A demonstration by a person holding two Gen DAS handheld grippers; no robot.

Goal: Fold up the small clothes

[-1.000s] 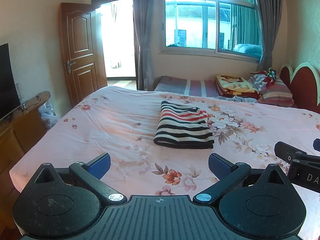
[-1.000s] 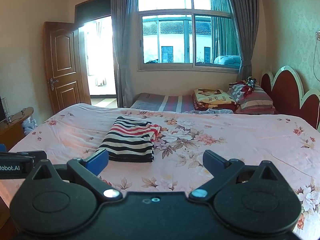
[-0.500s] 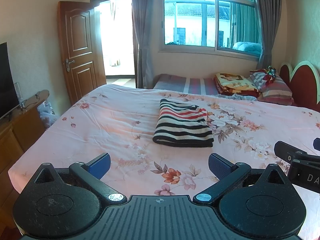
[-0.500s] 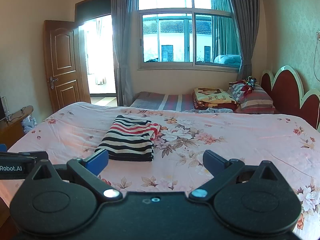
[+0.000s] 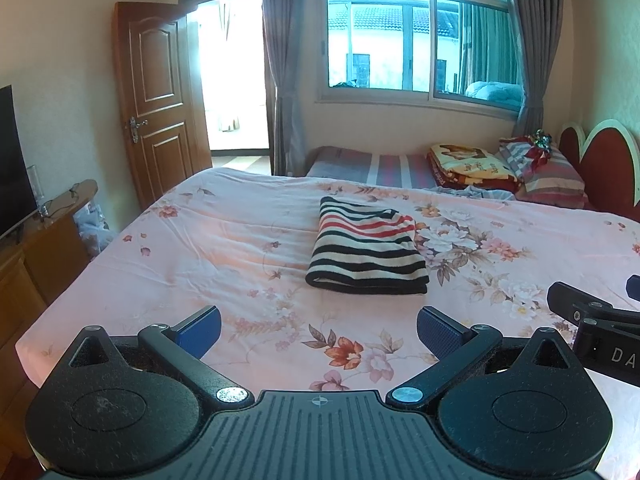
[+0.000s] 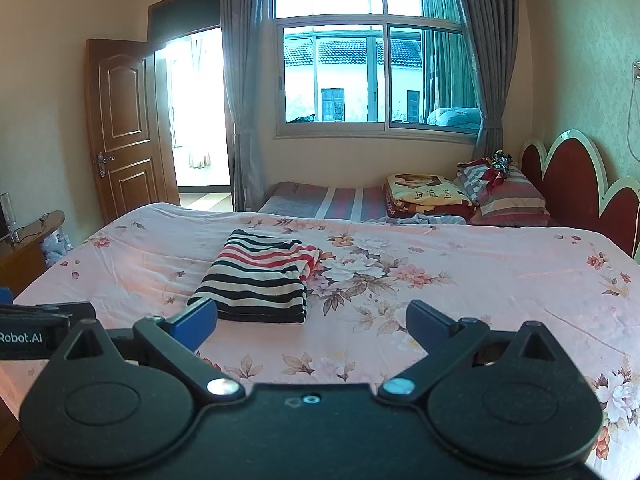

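Note:
A folded garment with black, white and red stripes (image 5: 366, 254) lies flat in the middle of the bed with the pink floral sheet (image 5: 208, 240). It also shows in the right wrist view (image 6: 258, 280). My left gripper (image 5: 319, 326) is open and empty, held above the near edge of the bed, well short of the garment. My right gripper (image 6: 312, 324) is open and empty too, just to the right of the left one. Part of the right gripper (image 5: 592, 320) shows at the right edge of the left wrist view.
A second, lower bed (image 6: 332, 200) with folded blankets (image 6: 428, 196) and pillows stands behind, under the window. A red headboard (image 6: 576, 184) is at the right. A wooden cabinet (image 5: 36, 256) with a TV stands at the left, by an open door (image 5: 160, 100).
Both grippers have drawn back and risen very slightly from the bed. The garment has not moved. Both stay open.

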